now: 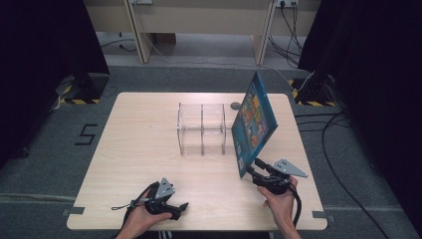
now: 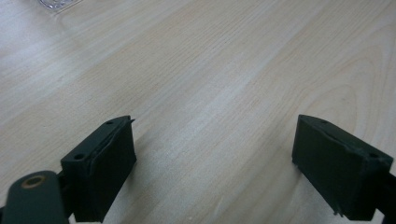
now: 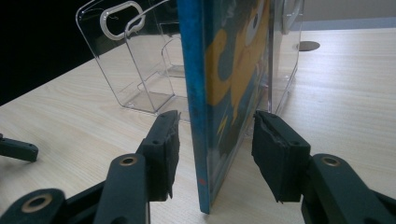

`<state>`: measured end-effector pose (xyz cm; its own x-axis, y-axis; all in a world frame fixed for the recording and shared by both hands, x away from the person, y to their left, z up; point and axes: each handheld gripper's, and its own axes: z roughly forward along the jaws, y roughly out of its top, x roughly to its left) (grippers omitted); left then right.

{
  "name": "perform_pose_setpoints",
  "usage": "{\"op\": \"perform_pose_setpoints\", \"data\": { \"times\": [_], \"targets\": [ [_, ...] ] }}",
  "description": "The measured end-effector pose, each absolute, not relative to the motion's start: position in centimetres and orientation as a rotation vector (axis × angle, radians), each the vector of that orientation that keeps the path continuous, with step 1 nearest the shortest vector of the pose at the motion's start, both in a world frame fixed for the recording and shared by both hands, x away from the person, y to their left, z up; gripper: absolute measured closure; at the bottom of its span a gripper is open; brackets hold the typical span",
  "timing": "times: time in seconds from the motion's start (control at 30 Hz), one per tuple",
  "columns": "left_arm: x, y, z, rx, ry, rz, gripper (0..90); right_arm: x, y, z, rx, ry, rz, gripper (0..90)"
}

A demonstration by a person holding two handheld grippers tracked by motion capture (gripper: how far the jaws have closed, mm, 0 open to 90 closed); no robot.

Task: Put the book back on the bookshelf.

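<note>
A blue picture book (image 1: 254, 119) stands on edge on the wooden table (image 1: 139, 149), just right of a clear plastic divider rack (image 1: 201, 128). My right gripper (image 1: 254, 169) is at the book's near lower corner. In the right gripper view the book (image 3: 219, 93) rises between the two pads of that gripper (image 3: 212, 140), with a small gap on each side, so the jaws are open. The rack (image 3: 140, 60) stands behind the book; I cannot tell if they touch. My left gripper (image 1: 180, 209) rests near the front edge, open (image 2: 215, 158) over bare wood.
A small dark round disc (image 1: 235, 105) sits on the table behind the rack. Cables trail over the grey floor at the right (image 1: 343, 164). Black curtains hang at both sides, and wooden furniture legs stand beyond the far edge.
</note>
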<state>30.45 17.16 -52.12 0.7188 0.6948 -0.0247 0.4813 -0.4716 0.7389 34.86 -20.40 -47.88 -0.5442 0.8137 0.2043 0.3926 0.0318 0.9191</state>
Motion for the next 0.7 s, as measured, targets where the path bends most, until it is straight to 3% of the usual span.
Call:
{"op": "perform_pose_setpoints", "data": {
  "times": [0.7],
  "targets": [
    [30.4,17.2,-52.1,2.161,0.886,0.359,11.8,33.4,-20.8,-47.1,1.191,1.942,1.496,33.9]
  ]
}}
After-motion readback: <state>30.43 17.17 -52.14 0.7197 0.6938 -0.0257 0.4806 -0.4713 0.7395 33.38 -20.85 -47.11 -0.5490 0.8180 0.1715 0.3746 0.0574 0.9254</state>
